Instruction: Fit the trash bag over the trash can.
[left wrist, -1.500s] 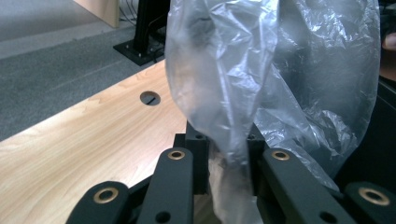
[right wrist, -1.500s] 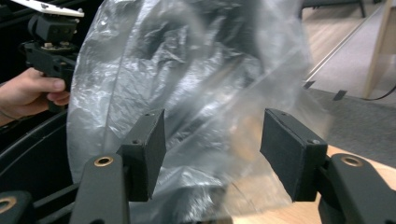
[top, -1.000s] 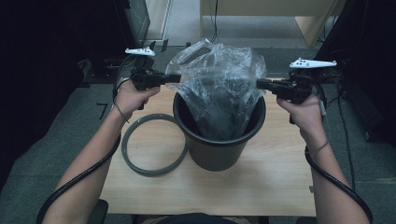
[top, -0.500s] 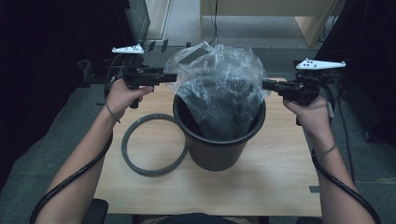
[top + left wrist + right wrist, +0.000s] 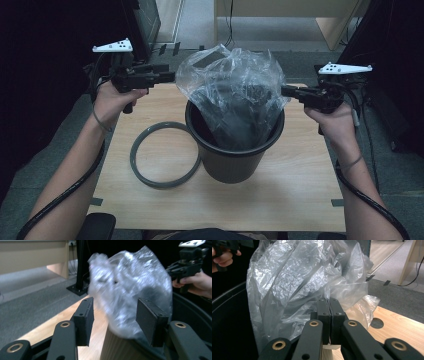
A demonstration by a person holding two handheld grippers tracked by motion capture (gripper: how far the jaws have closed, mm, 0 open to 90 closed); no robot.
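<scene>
Your work in hand is lining the black bin (image 5: 234, 150) with the clear plastic bag (image 5: 230, 87). The bin stands upright near the middle of the counter (image 5: 300, 195). The bag sits in its mouth, with most of the film bunched above the rim and none yet folded over it.

Your right tool (image 5: 286, 91) is pinched tight on the bag's edge at the bin's right side. In the right gripper view the right tool (image 5: 329, 305) has its pads pressed together, with film gathered at their tip.

Your left tool (image 5: 169, 76) holds nothing. Its jaws have just been opening and now stand wide. In the left gripper view the bag (image 5: 130, 287) hangs beyond the left tool (image 5: 117, 315), and nothing lies between the pads.

The relation that governs the next move: the loose left edge of the bag lies straight ahead of the left tool, toward the bin's centre and slightly lower, just beside its tips. The left hand is plainly the nearer one to that edge. In my judgement a short advance along the tool's own axis would bring the film between the pads.

The grey ring (image 5: 165, 154) lies flat on the counter, touching or nearly touching the bin's left side, below the left hand. It is untouched.
</scene>
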